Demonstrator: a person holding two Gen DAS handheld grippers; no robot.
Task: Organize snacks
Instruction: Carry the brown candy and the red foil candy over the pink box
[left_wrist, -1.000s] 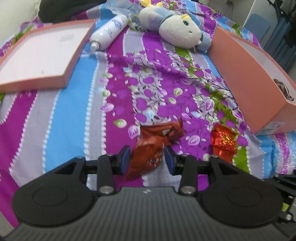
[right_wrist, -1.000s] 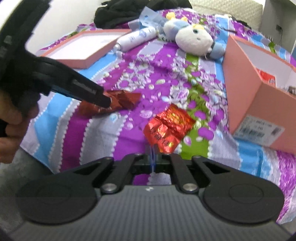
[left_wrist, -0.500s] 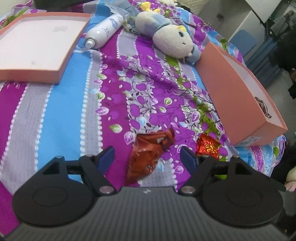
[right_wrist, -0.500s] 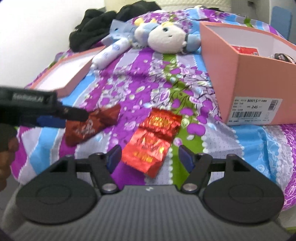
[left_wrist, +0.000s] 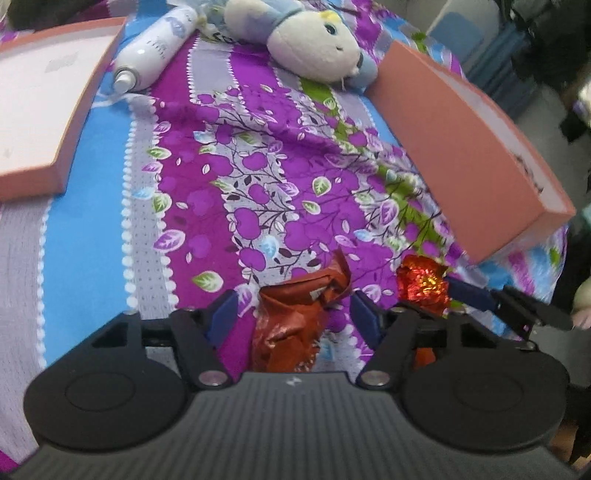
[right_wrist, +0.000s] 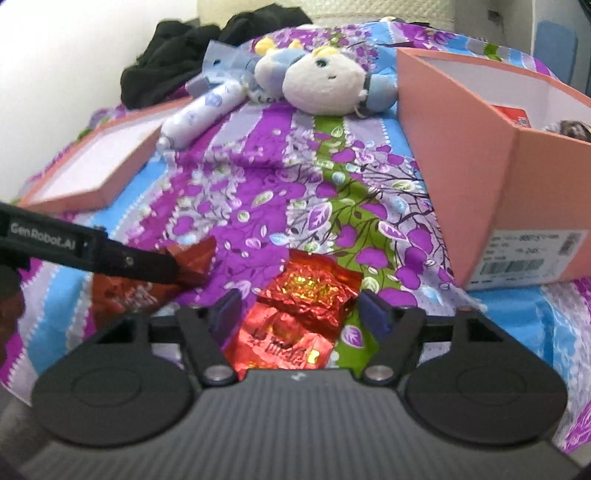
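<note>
Dark red snack packet (left_wrist: 295, 325): lies crumpled on the bedspread (left_wrist: 258, 192), near its front edge, with the left gripper (left_wrist: 291, 317) straddling it. It is not lifted.
Left fingers (left_wrist: 221, 314): apart, one blue pad on each side of the packet and clear of it; the jaws are closing, so this looks like the start of a pick.
Shiny red foil packet (right_wrist: 295, 314): flat on the bedspread just right of the dark one, with the right gripper (right_wrist: 299, 314) set over it the same way.
Right fingers (right_wrist: 373, 314): apart and closing, the foil between them; the pads do not look pressed on it yet.
Why both straddle: each tool is lowered so a packet sits in the gap, which lets the two be pinched together and carried in one trip, I judge.
Open pink box (right_wrist: 480, 155): stands to the right of the packets, well within reach; a red packet and something dark already lie inside, so it is probably where snacks go.
Box lid (left_wrist: 48, 99): lies upturned on the far left, out of the way.
Clutter behind: a white bottle (left_wrist: 151, 48) and a plush toy (left_wrist: 314, 40) rest farther back, apart from the snacks.
Risk: the crinkled wrappers are thin and slippery, so a shallow pinch may catch only a corner.
</note>
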